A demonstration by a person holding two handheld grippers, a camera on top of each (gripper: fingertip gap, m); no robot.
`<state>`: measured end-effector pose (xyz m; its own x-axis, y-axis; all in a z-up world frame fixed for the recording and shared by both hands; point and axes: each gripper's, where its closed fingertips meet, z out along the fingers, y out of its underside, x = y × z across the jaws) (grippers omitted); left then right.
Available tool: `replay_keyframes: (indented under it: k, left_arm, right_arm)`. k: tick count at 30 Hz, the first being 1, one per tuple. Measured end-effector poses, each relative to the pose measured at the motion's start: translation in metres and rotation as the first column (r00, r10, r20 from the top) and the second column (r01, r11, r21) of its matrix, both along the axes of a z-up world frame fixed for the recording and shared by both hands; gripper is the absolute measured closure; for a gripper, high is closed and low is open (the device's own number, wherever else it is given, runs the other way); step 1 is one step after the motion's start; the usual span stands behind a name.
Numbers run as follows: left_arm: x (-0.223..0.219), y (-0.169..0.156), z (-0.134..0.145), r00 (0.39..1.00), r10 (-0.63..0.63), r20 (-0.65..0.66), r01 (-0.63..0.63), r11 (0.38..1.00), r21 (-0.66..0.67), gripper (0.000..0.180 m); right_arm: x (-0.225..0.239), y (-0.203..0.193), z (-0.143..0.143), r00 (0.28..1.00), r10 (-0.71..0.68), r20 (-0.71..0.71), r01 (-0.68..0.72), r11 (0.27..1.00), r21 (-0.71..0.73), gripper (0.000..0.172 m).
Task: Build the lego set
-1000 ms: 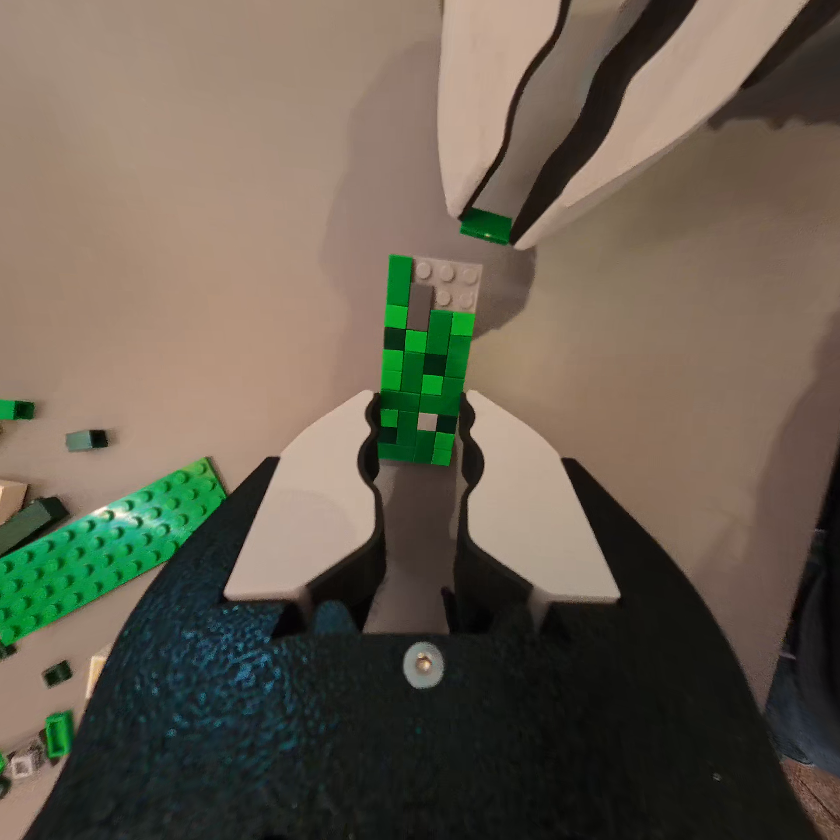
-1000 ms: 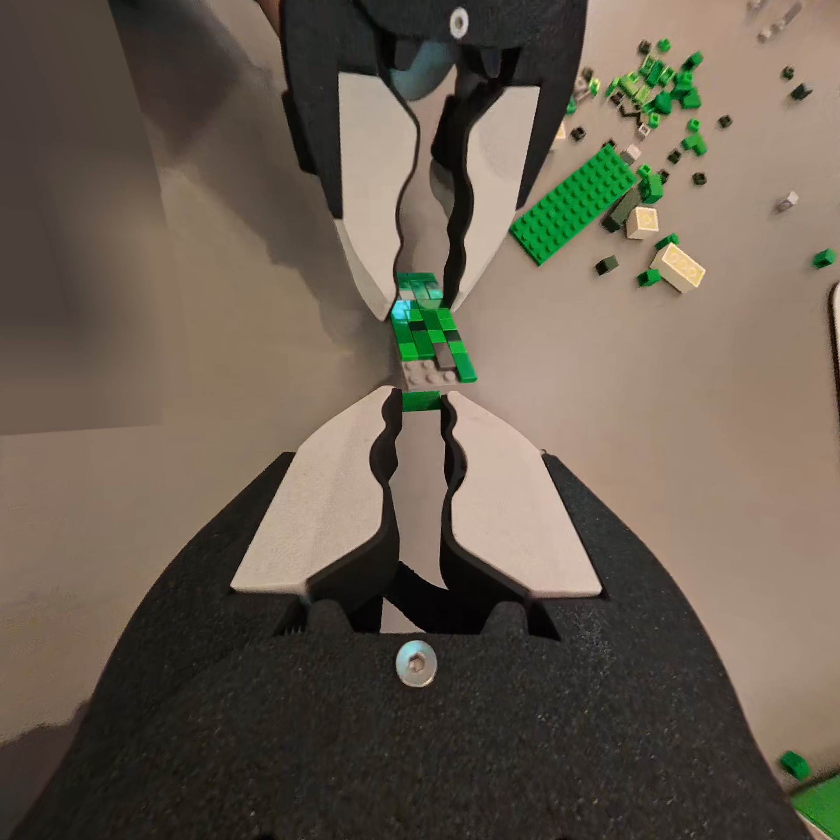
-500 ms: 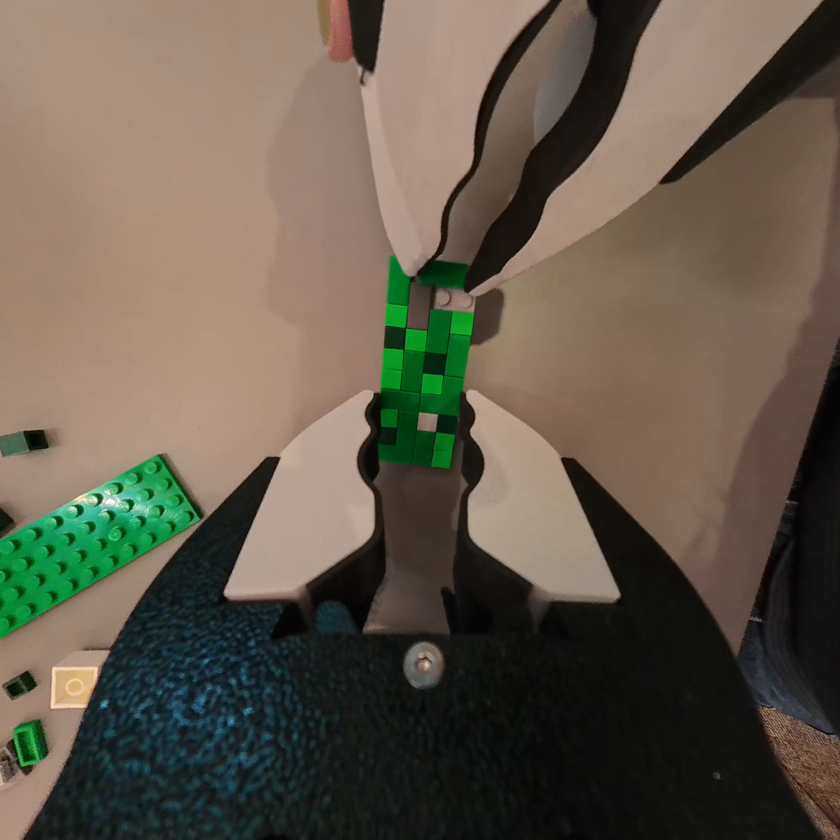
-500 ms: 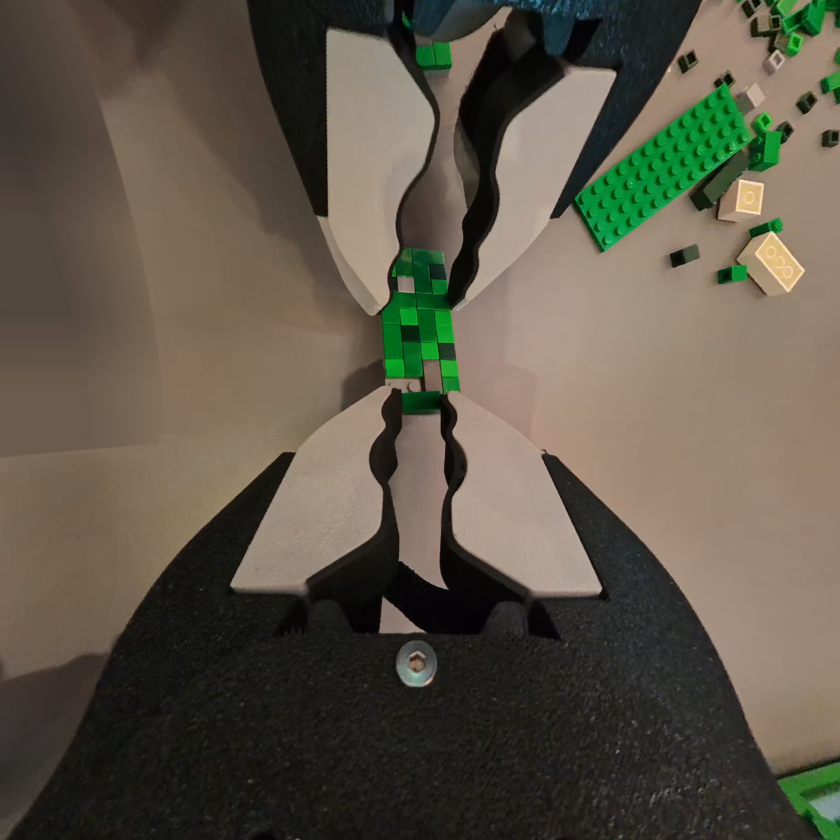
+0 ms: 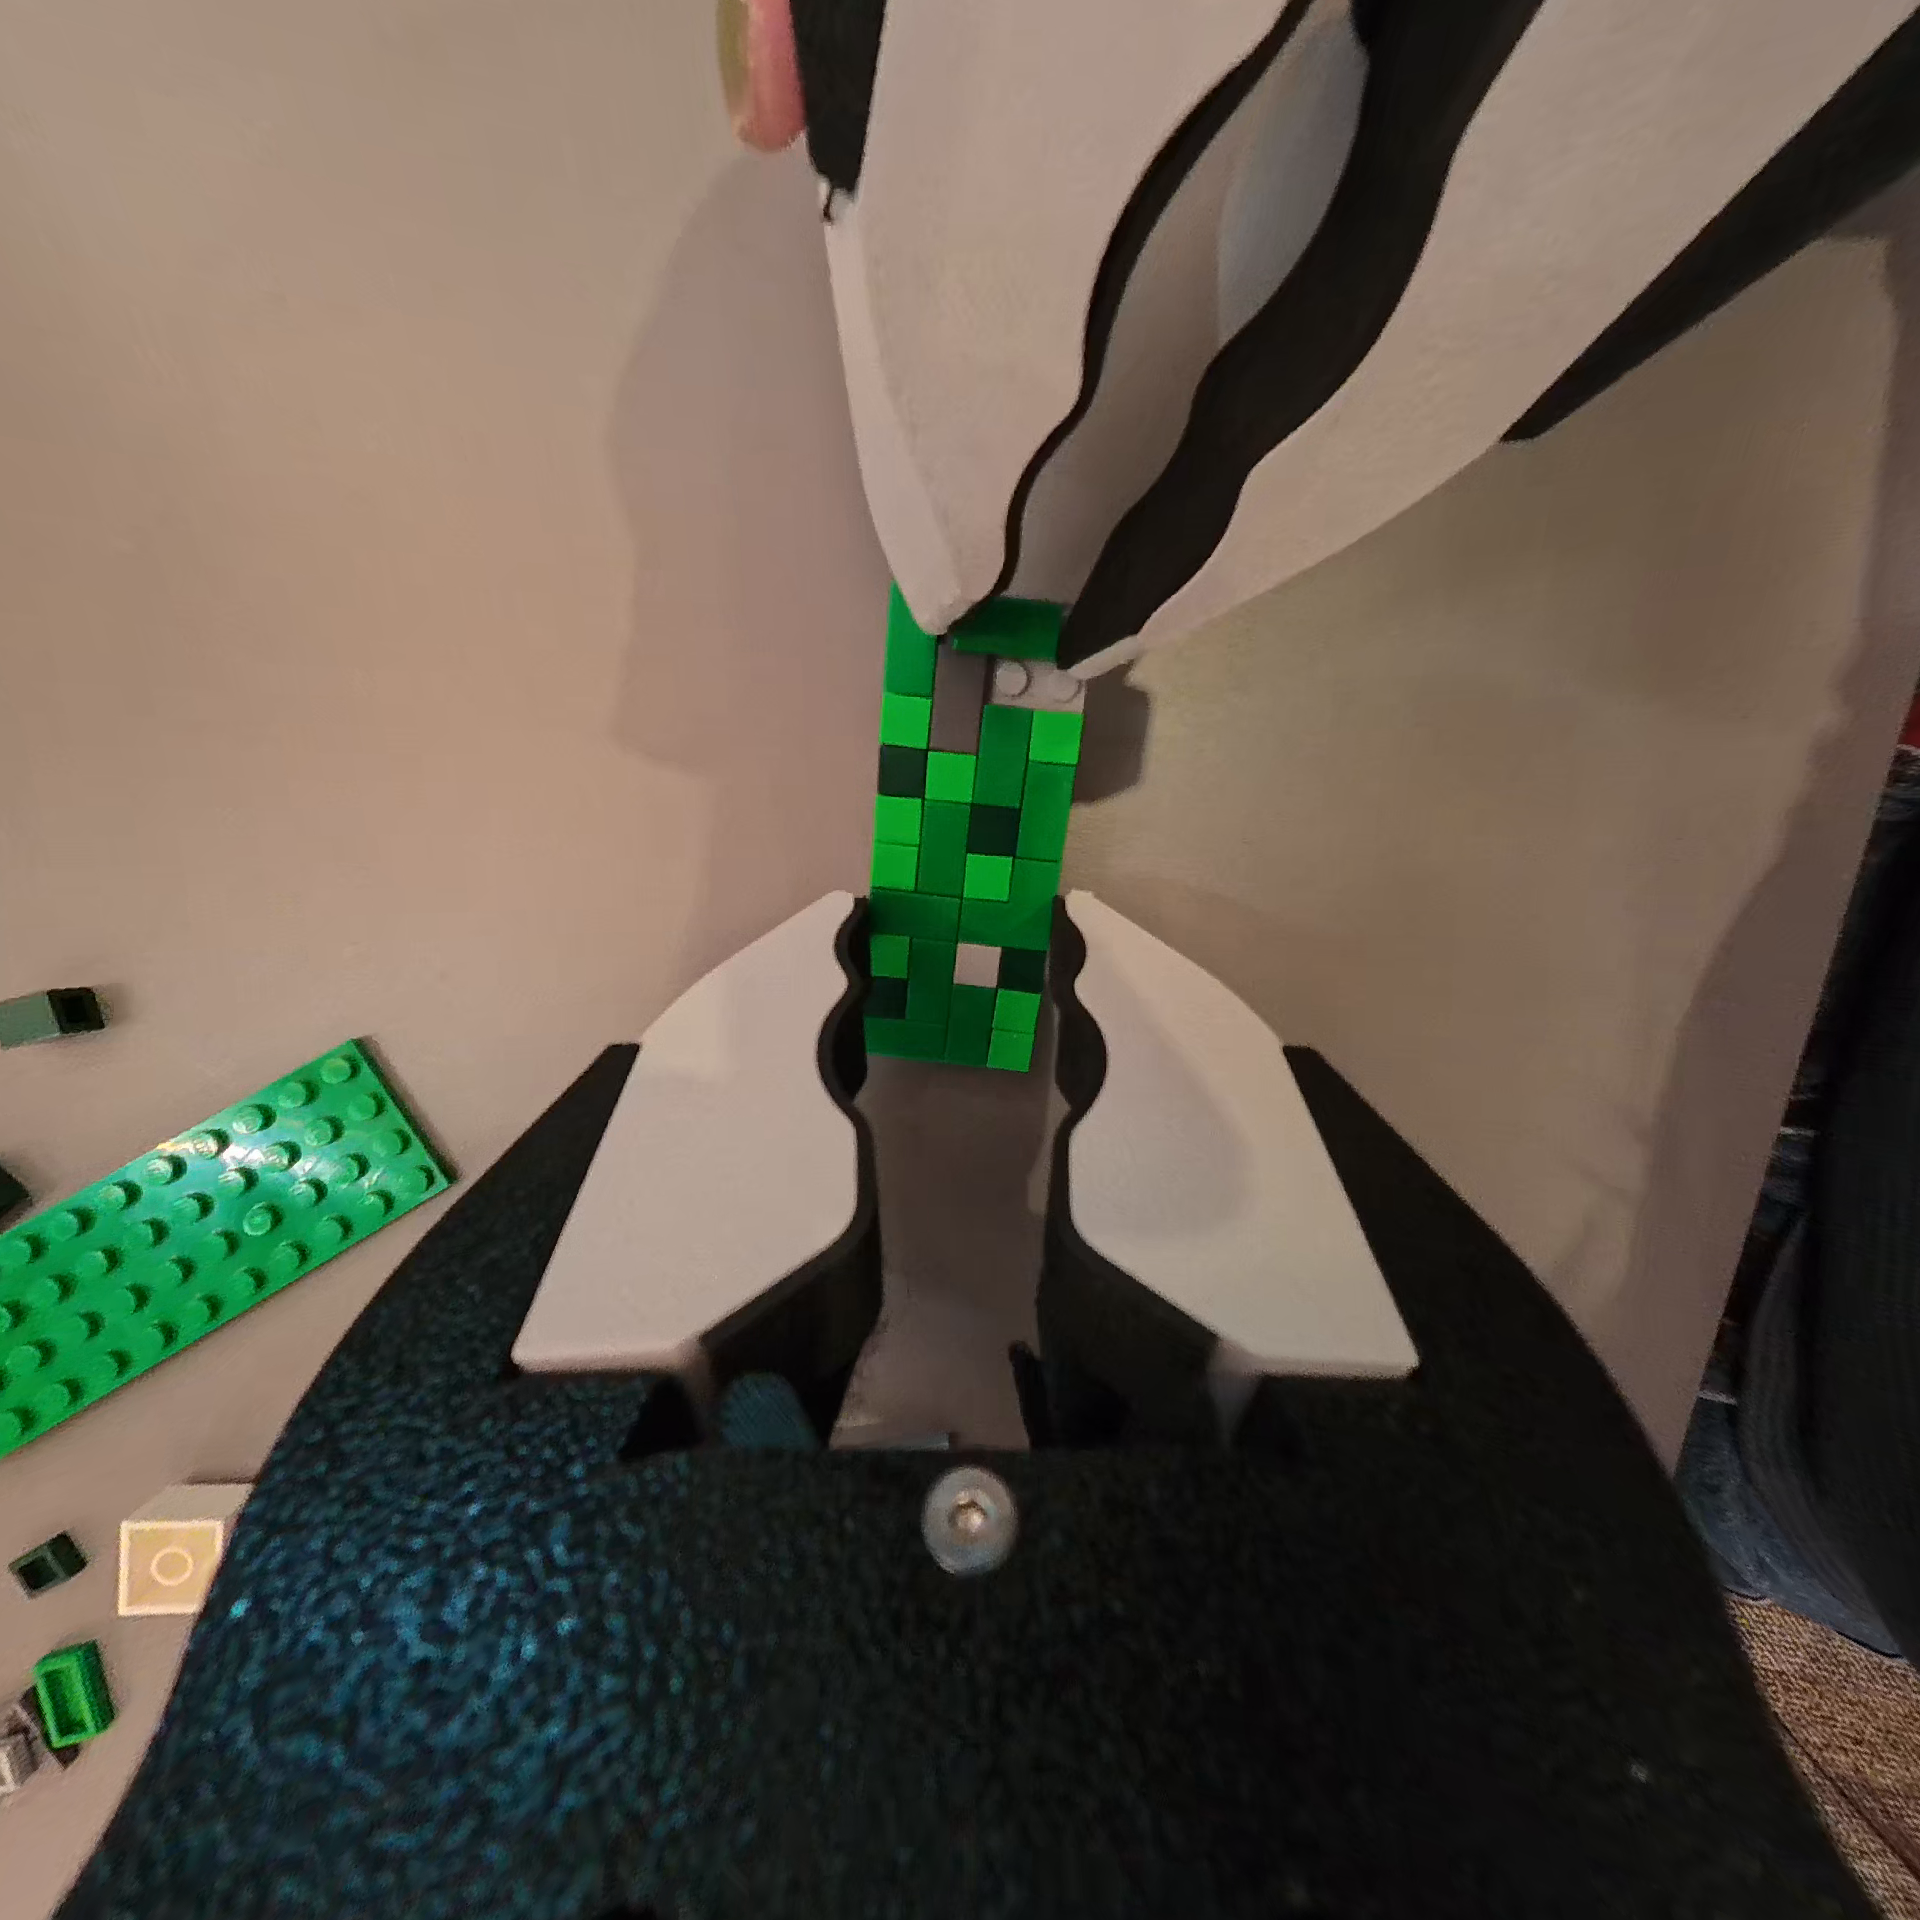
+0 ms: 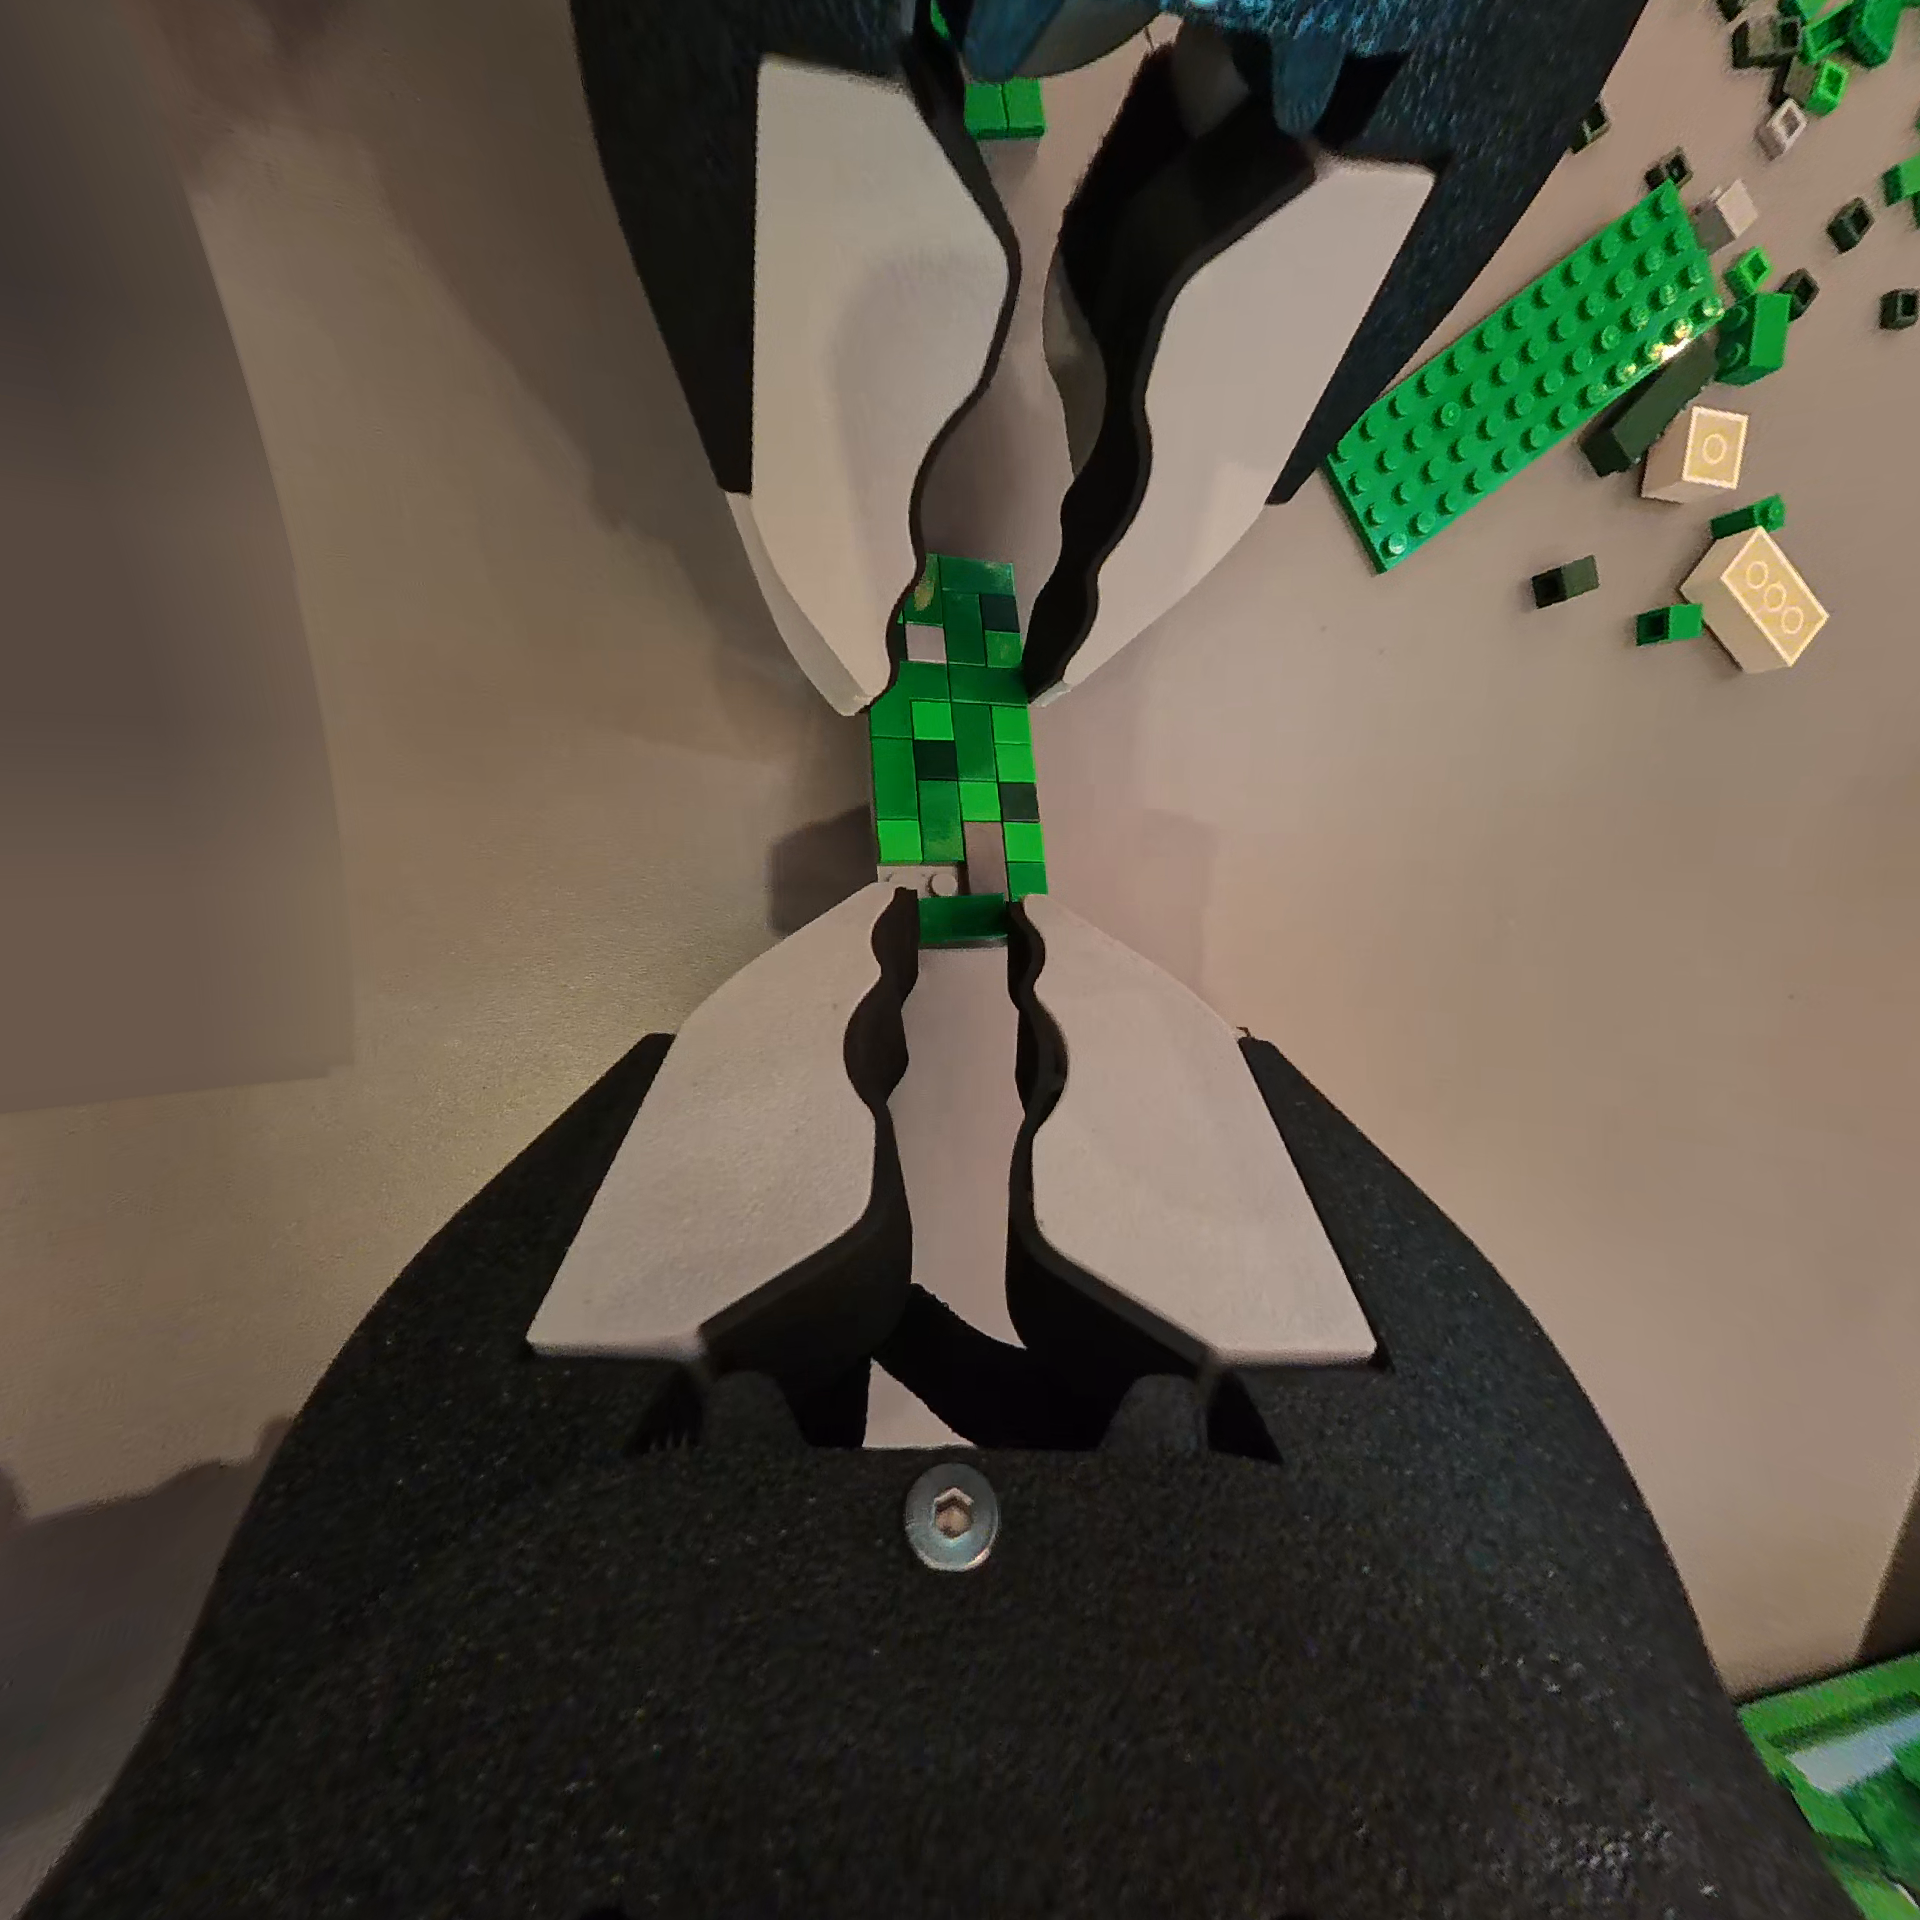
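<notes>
Left gripper (image 5: pixel 956 977): both black pads clamp the long edges of a narrow brick panel (image 5: pixel 971 831), a grey studded plate tiled over in mixed light, mid and dark green, with one pale tile near the held end. The panel sticks out forward from the fingertips, held just above the beige tabletop (image 5: pixel 364 520), its shadow thrown beside it.

Right gripper (image 6: pixel 966 920): fingers closed on a small green tile (image 6: pixel 964 920), a pad pressing each short end. The tile sits against the panel's free end, beside the bare grey studs (image 5: pixel 1034 681) there. Whether it touches the studs or only hovers just above them, cannot tell.

A smooth grey strip (image 5: pixel 961 707) also shows uncovered, next to the studs.

The two grippers face each other, tips nearly meeting across the panel.

Around: large green baseplate (image 5: pixel 197 1236) flat on the table to the left gripper's left. Loose pieces near it: a dark green small brick (image 5: pixel 52 1013), a tan square tile (image 5: pixel 171 1564), a bright green small piece (image 5: pixel 73 1688). In the right wrist view a tan brick (image 6: pixel 1756 613) lies past the baseplate, and a scatter of small green pieces (image 6: pixel 1829 42) lies at the table's far side.
</notes>
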<state>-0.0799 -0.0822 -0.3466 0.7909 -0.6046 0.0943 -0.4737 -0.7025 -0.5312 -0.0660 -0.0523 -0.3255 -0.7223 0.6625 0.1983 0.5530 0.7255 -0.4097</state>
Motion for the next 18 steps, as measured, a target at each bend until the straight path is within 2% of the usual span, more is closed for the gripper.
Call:
replay_keyframes:
  k: [18]
  left_arm:
    - [0.0024, -0.001, -0.0006, 1.0, -0.014, -0.002, 0.014, 1.0, -0.003, 0.148]
  right_arm:
    - [0.0019, -0.0002, -0.0003, 1.0, -0.011, 0.006, 0.011, 1.0, 0.002, 0.154]
